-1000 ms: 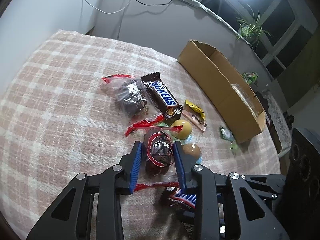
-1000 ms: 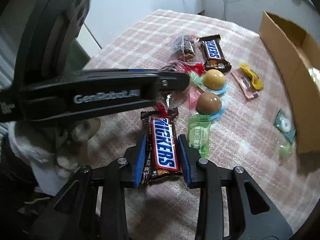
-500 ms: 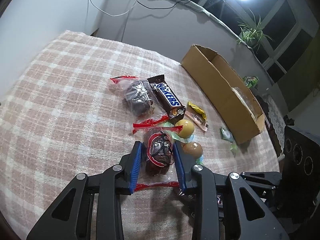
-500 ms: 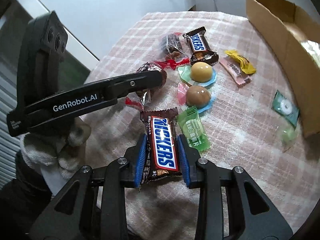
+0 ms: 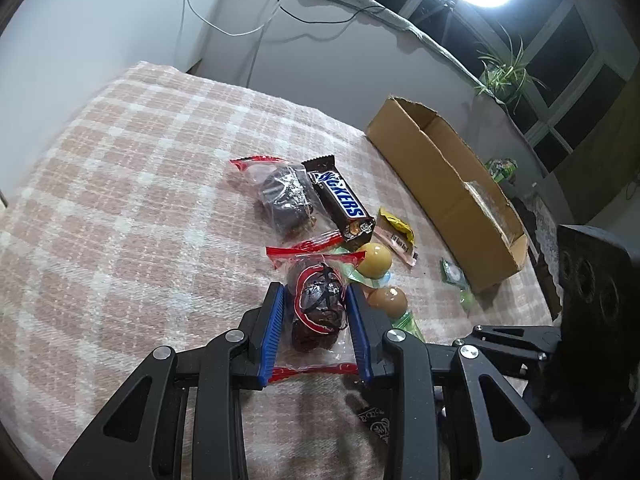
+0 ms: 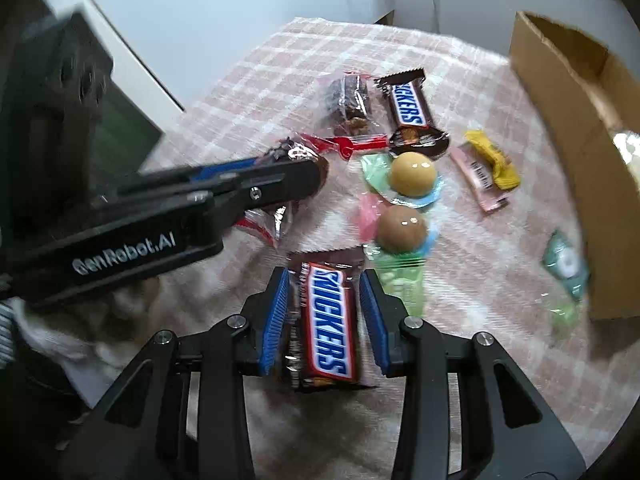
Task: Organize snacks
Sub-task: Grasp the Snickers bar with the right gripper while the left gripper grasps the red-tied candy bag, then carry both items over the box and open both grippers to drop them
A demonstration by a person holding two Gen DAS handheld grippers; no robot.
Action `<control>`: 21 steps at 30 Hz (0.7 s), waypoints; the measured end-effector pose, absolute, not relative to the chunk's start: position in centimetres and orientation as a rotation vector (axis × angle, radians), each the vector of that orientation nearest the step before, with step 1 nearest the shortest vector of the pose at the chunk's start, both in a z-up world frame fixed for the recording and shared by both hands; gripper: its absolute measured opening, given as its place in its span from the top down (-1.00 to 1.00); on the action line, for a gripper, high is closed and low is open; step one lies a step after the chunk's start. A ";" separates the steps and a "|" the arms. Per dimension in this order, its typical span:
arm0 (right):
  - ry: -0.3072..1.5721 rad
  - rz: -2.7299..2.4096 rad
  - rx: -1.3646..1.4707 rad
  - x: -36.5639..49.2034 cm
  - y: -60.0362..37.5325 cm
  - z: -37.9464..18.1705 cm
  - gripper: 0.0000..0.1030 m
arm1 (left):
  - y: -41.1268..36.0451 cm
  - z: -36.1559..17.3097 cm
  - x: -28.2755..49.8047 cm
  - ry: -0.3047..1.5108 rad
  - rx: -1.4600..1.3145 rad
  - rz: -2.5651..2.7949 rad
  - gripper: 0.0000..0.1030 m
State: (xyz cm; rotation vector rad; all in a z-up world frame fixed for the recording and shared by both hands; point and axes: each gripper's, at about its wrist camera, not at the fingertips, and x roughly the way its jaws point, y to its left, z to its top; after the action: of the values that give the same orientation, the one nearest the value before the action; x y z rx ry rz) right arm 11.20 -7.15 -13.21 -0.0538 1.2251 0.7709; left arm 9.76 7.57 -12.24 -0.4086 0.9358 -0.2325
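Note:
My left gripper (image 5: 316, 304) is shut on a clear red-edged packet with a dark chocolate cake (image 5: 320, 312) and holds it above the checked cloth. My right gripper (image 6: 326, 288) is shut on a Snickers bar (image 6: 328, 320), also lifted. In the right wrist view the left gripper (image 6: 304, 176) crosses from the left with its packet. On the cloth lie a second Snickers bar (image 5: 340, 204), another cake packet (image 5: 286, 198), a yellow ball candy (image 5: 374, 260), a brown ball candy (image 5: 387, 300), and a yellow and pink wrapper (image 5: 396, 232). An open cardboard box (image 5: 448, 172) stands to the right.
Small green candy packets (image 6: 566, 264) lie by the box's near end, and a green packet (image 6: 402, 280) lies by my right fingers. A pink checked cloth (image 5: 140, 200) covers the table. A wall with cables is behind, a plant and window at the far right.
Both grippers have risen and pulled back from the cloth, each with its snack held. The snacks on the cloth have not moved.

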 end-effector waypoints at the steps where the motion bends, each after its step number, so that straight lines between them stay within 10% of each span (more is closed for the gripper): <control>1: 1.243 0.773 -0.011 11.6 -7.7 -13.4 0.25 | 7.6 -12.2 9.7 0.936 -0.408 -0.232 0.42; 21: 1.126 0.706 -0.372 8.7 -6.6 -12.9 0.41 | 6.6 -12.6 9.7 0.947 -0.348 -0.224 0.42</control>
State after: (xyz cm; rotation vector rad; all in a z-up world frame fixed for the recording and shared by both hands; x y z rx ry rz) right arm 8.68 -6.62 -12.93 -0.3721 1.1255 0.7055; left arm 9.71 6.57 -12.57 -0.3483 0.9467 -0.2238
